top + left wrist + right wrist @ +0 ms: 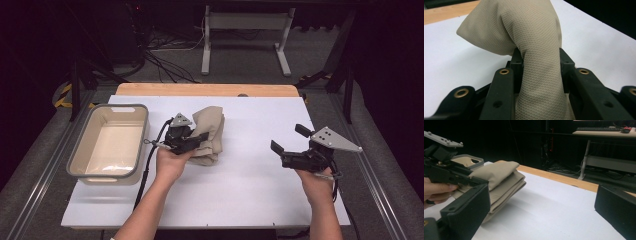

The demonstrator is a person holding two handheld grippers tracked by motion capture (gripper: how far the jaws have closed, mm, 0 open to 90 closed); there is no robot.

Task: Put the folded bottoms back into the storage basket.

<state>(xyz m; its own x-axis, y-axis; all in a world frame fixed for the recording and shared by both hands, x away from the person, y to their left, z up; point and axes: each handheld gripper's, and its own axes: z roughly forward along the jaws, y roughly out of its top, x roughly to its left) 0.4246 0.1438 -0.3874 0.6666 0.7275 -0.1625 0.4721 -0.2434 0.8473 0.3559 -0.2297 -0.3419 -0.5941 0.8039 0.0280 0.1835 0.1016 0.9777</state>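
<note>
A: Two hands are working; what is the left gripper doing?
B: Its jaws are clamping a fold of the beige cloth, which is lying folded mid-table, beside the tub.
A: And the right gripper?
B: Hovering well apart from the cloth, jaws gaping wide.

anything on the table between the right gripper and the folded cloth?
No. Between the right gripper and the folded beige woven cloth lies bare white table, seen in the high view.
</note>
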